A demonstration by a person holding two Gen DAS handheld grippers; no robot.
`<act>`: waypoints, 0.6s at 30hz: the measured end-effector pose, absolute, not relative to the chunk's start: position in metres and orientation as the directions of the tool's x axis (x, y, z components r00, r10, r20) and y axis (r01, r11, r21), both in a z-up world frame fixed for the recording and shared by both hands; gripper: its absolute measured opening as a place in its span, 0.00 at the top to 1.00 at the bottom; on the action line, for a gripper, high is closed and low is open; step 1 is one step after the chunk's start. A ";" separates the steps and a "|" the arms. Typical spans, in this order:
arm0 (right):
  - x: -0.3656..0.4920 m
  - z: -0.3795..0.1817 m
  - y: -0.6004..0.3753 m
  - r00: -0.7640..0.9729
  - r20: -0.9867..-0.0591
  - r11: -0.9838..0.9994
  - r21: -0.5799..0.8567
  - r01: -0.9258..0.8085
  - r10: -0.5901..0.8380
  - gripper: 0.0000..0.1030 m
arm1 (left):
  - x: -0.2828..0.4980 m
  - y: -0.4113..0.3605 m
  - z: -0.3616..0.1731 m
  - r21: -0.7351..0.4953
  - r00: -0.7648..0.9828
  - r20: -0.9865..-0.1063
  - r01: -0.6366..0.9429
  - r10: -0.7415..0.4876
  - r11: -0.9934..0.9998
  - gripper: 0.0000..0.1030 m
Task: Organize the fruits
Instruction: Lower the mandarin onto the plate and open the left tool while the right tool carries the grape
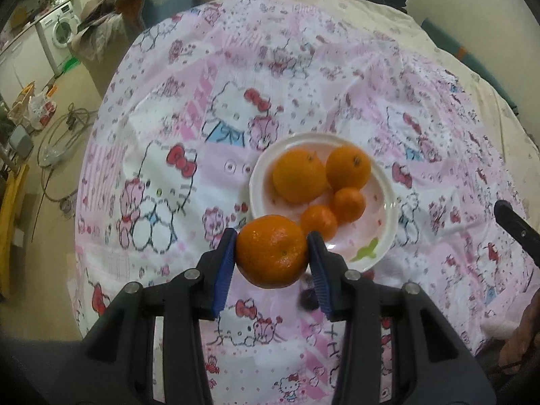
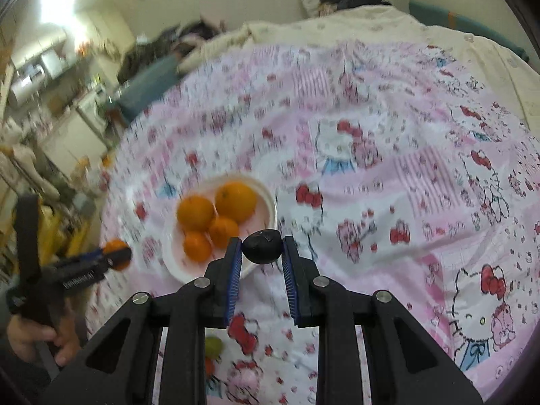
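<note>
The left gripper (image 1: 272, 251) clamps a round orange mandarin (image 1: 271, 250) between its blue pads, held above the near rim of the white plate (image 1: 384, 233). The right gripper (image 2: 262, 248) pinches a small dark plum-like fruit (image 2: 262, 247) beside that plate, where four oranges (image 1: 298, 174) sit on the pink cartoon-cat bedsheet (image 1: 168, 135). A small green fruit (image 2: 213, 345) lies nearer, under the right gripper.

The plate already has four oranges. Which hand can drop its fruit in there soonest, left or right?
Probably the left. The left gripper holds an orange right at the near rim of the plate. The right gripper holds a dark fruit, also close, but that view is blurred.
</note>
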State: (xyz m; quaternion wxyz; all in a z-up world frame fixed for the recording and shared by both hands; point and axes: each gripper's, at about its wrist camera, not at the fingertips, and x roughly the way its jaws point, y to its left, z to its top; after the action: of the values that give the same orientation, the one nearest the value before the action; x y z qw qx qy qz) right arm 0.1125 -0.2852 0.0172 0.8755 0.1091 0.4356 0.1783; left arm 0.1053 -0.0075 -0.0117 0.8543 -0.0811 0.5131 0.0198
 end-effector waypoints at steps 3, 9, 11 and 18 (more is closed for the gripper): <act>0.122 0.024 -0.287 0.566 -0.706 0.904 0.362 -0.228 0.426 0.76 | 0.116 -0.010 -0.004 -0.119 0.479 -0.876 -0.098 -0.058 0.988 0.63; 0.148 0.022 -0.283 0.563 -0.698 0.896 0.374 -0.241 0.443 0.76 | 0.142 -0.011 0.001 -0.097 0.475 -0.879 -0.075 -0.050 0.992 0.63; 0.155 0.018 -0.280 0.552 -0.702 0.892 0.383 -0.241 0.450 0.76 | 0.150 -0.012 -0.002 -0.090 0.462 -0.885 -0.067 -0.049 0.994 0.63; 0.180 -0.007 -0.272 0.487 -0.742 0.887 0.400 -0.230 0.461 0.75 | 0.169 -0.016 -0.031 -0.106 0.393 -0.916 -0.042 -0.081 0.994 0.63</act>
State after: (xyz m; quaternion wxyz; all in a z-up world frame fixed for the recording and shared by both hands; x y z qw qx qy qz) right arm 0.1798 -0.2721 -0.0068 0.8532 0.1243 0.4645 0.2023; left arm 0.1687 -0.0164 -0.0307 0.8327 -0.0557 0.5508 -0.0119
